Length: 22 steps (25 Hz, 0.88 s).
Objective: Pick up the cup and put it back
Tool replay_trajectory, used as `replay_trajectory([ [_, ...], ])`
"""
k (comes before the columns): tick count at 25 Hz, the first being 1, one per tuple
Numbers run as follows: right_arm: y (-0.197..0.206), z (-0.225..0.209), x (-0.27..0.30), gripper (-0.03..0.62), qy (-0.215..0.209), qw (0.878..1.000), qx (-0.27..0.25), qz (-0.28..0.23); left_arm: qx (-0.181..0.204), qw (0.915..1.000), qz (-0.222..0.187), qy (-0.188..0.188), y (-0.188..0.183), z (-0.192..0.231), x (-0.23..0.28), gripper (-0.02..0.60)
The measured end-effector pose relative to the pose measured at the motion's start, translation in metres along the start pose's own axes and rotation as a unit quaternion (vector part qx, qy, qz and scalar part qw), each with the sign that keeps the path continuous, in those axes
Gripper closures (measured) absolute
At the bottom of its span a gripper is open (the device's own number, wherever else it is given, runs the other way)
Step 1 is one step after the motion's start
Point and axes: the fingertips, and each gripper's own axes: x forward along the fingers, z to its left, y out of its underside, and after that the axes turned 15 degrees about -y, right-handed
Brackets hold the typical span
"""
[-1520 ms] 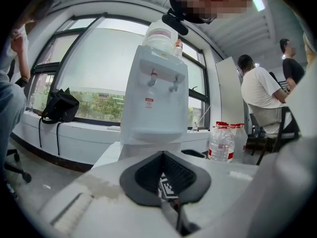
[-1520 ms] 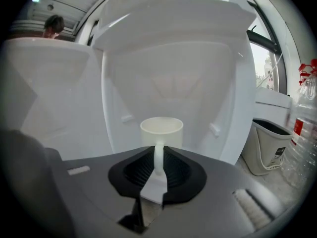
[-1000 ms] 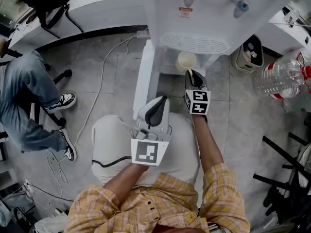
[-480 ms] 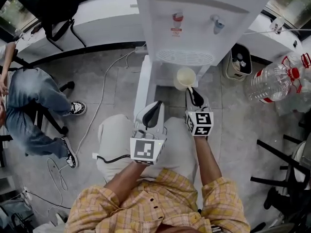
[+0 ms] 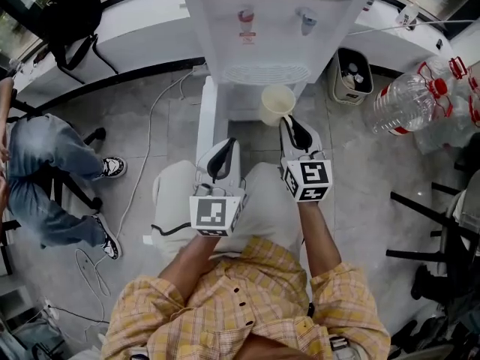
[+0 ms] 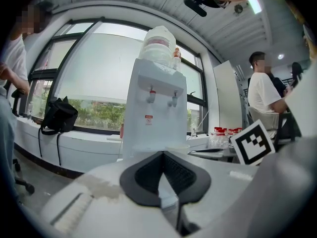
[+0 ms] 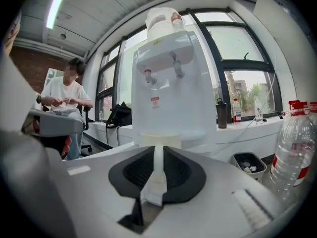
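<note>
The water dispenser (image 5: pixel 277 36) blocks the way straight ahead, its taps (image 5: pixel 245 15) jutting out over its grille (image 5: pixel 266 73). Just in front of the dispenser's grille, the cup (image 5: pixel 276 102) pinched in the right gripper (image 5: pixel 289 121) fills the gap. Left of the dispenser the floor (image 5: pixel 120 111) lies open, crossed by a cable (image 5: pixel 148 145); farther left a person (image 5: pixel 45 171) sits. Right of the dispenser a bin (image 5: pixel 351 72) and big bottles (image 5: pixel 409 102) crowd the floor.

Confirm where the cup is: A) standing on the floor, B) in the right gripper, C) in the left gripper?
B: the right gripper pinches the cup by its wall, holding it in front of the water dispenser.
</note>
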Motion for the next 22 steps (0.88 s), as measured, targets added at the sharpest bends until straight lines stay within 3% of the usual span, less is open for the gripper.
replay_trajectory([
  [13, -0.071, 0.027, -0.041, 0.545, 0.015, 0.998, -0.005, -0.058, 0.008, 0.9995, -0.026, 0.011, -0.035, -0.007, -0.009, 0.578],
  [22, -0.099, 0.039, -0.061, 0.545, 0.023, 0.997, -0.006, -0.074, 0.015, 0.9991, -0.038, 0.012, -0.055, -0.009, -0.012, 0.578],
])
